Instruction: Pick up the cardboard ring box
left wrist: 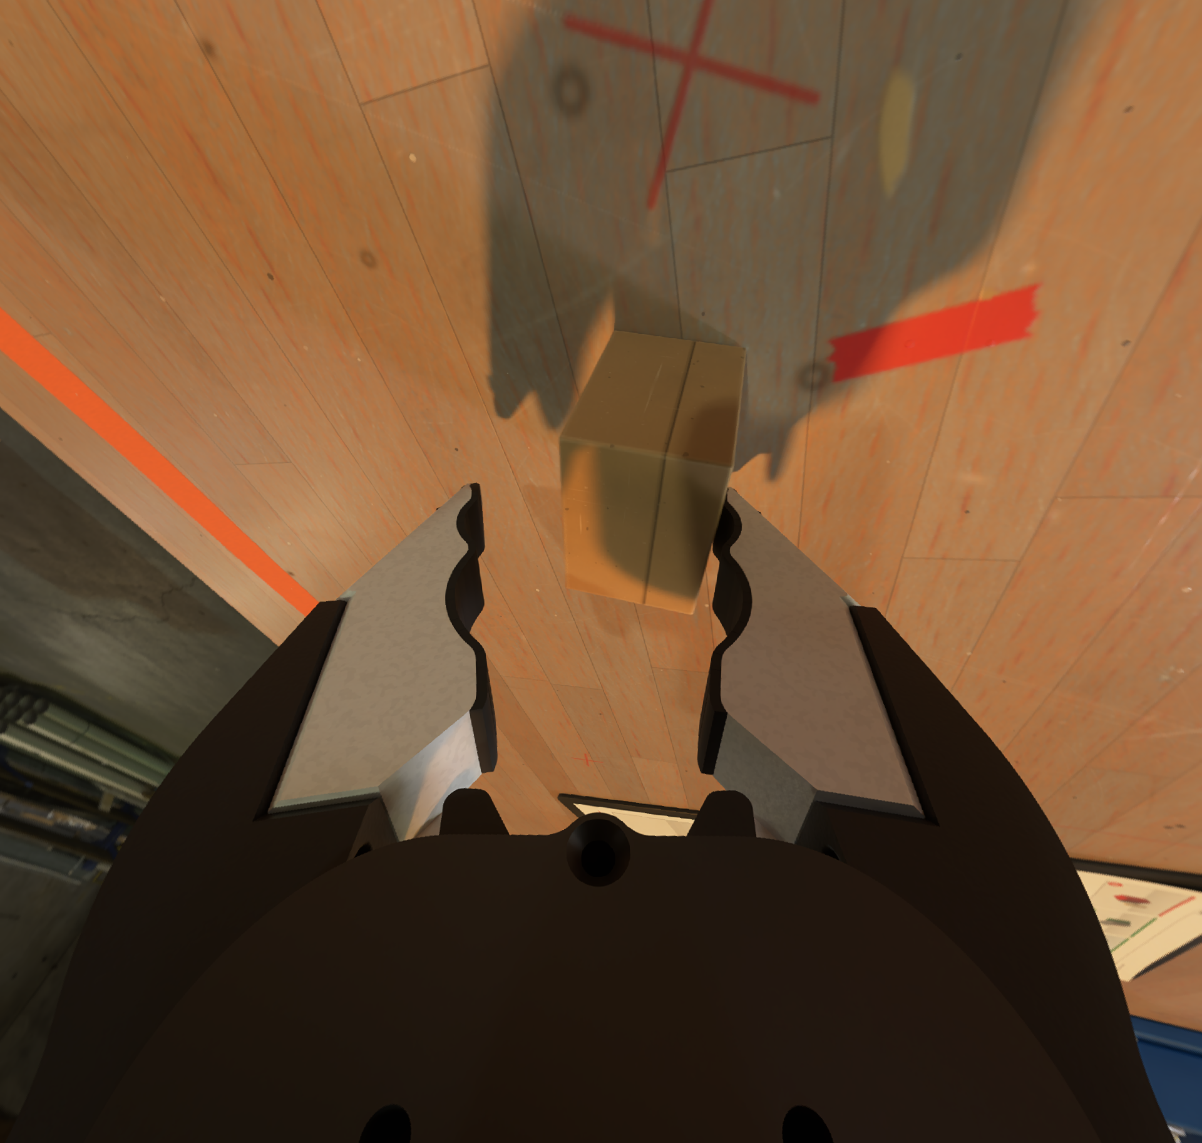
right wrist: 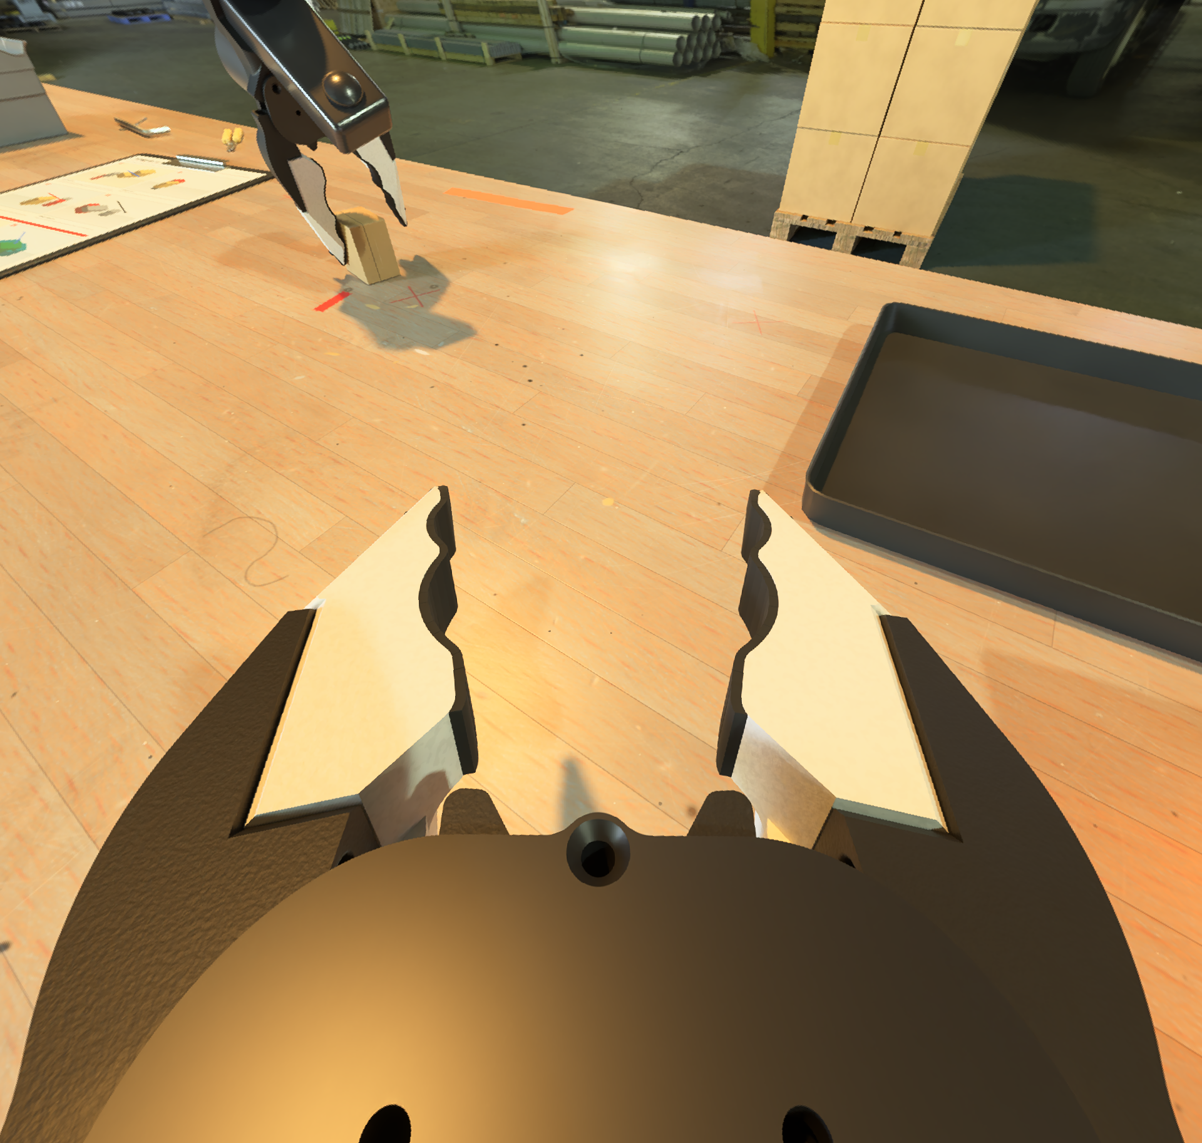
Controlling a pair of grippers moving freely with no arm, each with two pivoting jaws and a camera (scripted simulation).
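Observation:
The cardboard ring box (left wrist: pixel 650 467) is a small brown cube with a seam down its middle, standing on the wooden table and looking slightly tilted. My left gripper (left wrist: pixel 600 497) is open and points down at it. The box lies between and just beyond the fingertips. The right fingertip (left wrist: pixel 732 519) is against the box's side; the left fingertip is apart from it. The right wrist view shows the same box (right wrist: pixel 377 256) with the left gripper (right wrist: pixel 372 240) straddling it. My right gripper (right wrist: pixel 595 493) is open and empty, low over bare table, far from the box.
A dark grey tray (right wrist: pixel 845 461) sits at the right. A printed sheet on a clipboard (right wrist: pixel 97 201) lies left of the box. Red tape (left wrist: pixel 930 331) and a red cross (left wrist: pixel 689 57) mark the table beyond the box. An orange strip (left wrist: pixel 130 441) runs along the table edge.

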